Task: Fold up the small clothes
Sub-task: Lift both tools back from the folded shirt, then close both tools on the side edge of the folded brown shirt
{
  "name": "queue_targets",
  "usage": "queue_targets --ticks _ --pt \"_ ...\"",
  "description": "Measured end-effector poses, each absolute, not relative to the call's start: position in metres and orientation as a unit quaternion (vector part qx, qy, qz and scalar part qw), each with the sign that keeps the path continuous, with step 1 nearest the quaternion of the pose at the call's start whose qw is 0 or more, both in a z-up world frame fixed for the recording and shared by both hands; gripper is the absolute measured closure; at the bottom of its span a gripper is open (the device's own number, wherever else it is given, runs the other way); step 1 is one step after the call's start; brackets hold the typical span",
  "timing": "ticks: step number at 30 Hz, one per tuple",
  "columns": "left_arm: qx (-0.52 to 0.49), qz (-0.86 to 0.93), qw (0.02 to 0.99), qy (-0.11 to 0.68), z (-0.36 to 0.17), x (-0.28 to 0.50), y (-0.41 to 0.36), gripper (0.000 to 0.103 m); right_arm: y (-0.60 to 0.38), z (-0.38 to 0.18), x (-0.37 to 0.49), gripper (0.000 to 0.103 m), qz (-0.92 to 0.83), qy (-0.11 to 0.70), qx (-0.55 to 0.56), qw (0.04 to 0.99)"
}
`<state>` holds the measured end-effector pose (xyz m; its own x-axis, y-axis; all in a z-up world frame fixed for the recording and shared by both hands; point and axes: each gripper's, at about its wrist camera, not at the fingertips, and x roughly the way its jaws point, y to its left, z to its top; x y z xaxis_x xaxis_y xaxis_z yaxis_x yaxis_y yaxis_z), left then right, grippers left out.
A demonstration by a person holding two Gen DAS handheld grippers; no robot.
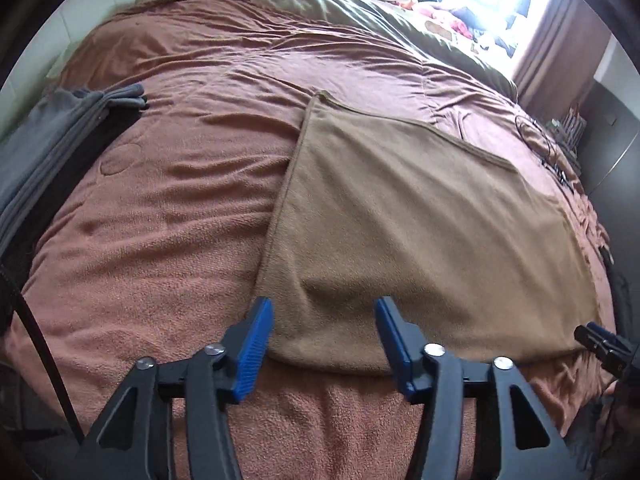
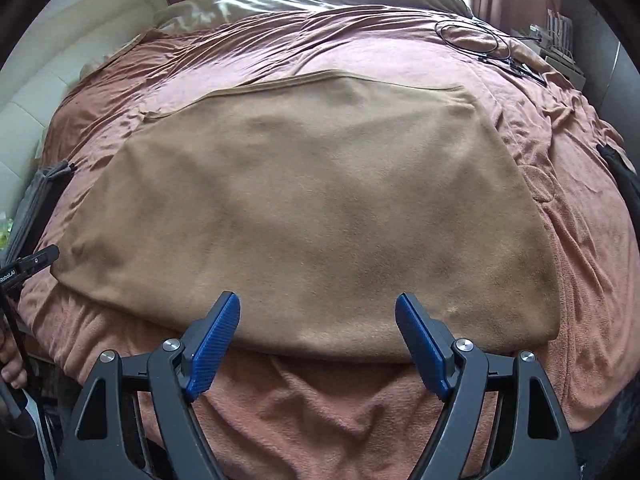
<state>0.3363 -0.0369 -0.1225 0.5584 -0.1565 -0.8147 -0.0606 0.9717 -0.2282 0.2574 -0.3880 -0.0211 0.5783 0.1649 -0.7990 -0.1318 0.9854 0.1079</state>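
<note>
Tan cloth [image 2: 304, 208] flat ahead of right gripper [image 2: 318, 308] (jaws apart).

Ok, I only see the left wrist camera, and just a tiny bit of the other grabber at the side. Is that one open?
Observer: Yes. The right gripper is open, with nothing pinched between its blue fingers.
Operator: Where is it pointing?
Observer: At the near edge of the tan cloth, about the middle of that edge. The cloth lies spread flat on the pink bed cover.
Operator: Can you see who holds my grabber?
Observer: Only the fingers of a hand, at the lower left edge of the right wrist view, below the left gripper.
</note>
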Motion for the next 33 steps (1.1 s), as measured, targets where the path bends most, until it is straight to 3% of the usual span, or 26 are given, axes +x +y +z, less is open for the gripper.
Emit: queue_targets --ticks 2,4,8,15,23,33 --pt "-0.133 -0.031 0.875 0.465 -0.12 0.335 -0.028 0.069 -0.382 -0.023 0.26 0.046 0.09 0.457 0.025 0.885" --pt "-0.144 -0.039 0.874 0.463 -0.119 0.334 -0.024 0.076 -0.379 -0.025 0.263 0.056 0.097 0.458 0.03 0.883" --pt "-0.147 -0.059 0.872 0.462 -0.123 0.332 -0.024 0.086 -0.367 -0.026 0.267 0.065 0.108 0.455 0.032 0.883" --pt "-0.146 -0.038 0.863 0.483 -0.146 0.334 -0.012 0.092 -0.339 -0.03 0.275 0.07 0.139 0.454 0.032 0.88" --pt "-0.155 -0.031 0.859 0.487 -0.159 0.328 -0.004 0.096 -0.315 -0.052 0.283 0.087 0.151 0.468 0.001 0.871" --pt "-0.152 -0.03 0.859 0.489 -0.162 0.327 -0.002 0.096 -0.32 -0.055 0.269 0.088 0.148 0.456 -0.018 0.877"
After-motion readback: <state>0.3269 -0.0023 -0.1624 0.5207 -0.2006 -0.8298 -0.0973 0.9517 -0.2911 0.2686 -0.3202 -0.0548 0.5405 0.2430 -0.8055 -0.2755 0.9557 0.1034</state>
